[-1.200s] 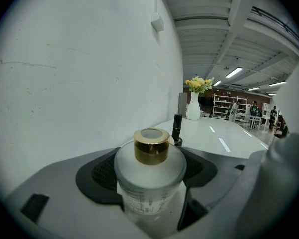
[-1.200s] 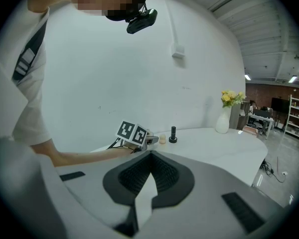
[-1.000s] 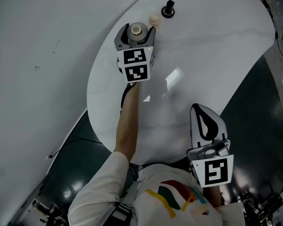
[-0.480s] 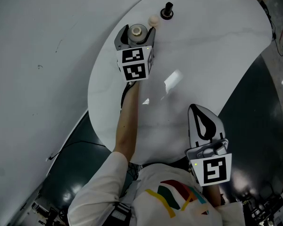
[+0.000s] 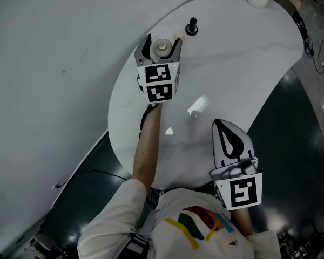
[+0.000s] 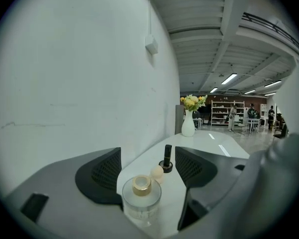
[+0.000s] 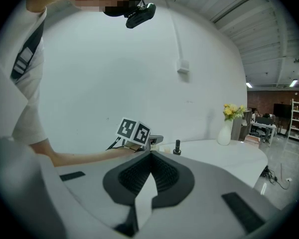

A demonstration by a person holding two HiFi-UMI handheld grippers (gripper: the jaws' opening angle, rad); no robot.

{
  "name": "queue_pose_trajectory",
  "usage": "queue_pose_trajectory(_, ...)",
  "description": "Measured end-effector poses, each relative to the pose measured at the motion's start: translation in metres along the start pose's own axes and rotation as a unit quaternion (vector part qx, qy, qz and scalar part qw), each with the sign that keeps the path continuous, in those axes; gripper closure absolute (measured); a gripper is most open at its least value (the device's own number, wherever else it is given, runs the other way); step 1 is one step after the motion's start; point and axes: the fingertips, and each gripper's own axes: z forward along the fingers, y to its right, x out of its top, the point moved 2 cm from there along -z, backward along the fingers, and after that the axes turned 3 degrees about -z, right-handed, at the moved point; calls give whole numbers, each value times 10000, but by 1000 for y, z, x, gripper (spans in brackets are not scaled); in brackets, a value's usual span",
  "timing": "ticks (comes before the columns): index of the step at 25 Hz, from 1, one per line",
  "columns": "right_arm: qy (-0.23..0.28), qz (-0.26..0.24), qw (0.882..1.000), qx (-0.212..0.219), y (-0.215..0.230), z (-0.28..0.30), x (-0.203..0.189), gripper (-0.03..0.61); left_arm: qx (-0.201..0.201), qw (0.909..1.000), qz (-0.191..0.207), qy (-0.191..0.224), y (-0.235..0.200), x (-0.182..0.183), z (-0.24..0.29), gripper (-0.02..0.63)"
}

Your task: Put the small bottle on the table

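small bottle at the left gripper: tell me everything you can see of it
The small bottle is squat and round, with a clear, glass-like body and a gold-coloured cap. It stands upright on the white table, between the spread jaws of the left gripper. One jaw shows a clear gap; the other is close, contact unclear. A cream ball sits just beyond it.

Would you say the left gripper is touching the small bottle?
Cannot tell. Left gripper view: left gripper open, a gap beside the small bottle on one side, overlap on the other.
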Motion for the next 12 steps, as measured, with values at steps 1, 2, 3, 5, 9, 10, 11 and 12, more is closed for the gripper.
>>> queue_pose_trajectory(1,79,-45,10000,-6,-1,-3,4,568,17,10000,19,75,2,10,-7,278)
queue_pose_trajectory(2,152,-85,9998,-14,-1,-5,9,568,22,9999,43,155,4,19,-14,278)
queue_pose_trajectory(3,211,-116,9997,-21,-1,-9,13,568,9,9997,56,237,7,29,-22,278)
queue_pose_trajectory(5,312,-173,9994,-40,-2,-17,23,568,-66,9991,29,426,14,49,-41,279)
queue_pose_trajectory(9,730,-345,9967,-105,-4,-30,50,568,-159,9950,82,978,23,100,-82,348)
queue_pose_trajectory(10,841,-374,9957,-117,-5,-34,56,568,-164,9937,137,1100,26,112,-93,373)
queue_pose_trajectory(11,945,-402,9946,-124,-7,-39,62,568,-176,9923,194,1214,30,123,-106,393)
queue_pose_trajectory(12,1043,-434,9935,-128,-9,-44,68,568,-196,9906,247,1328,35,133,-118,404)
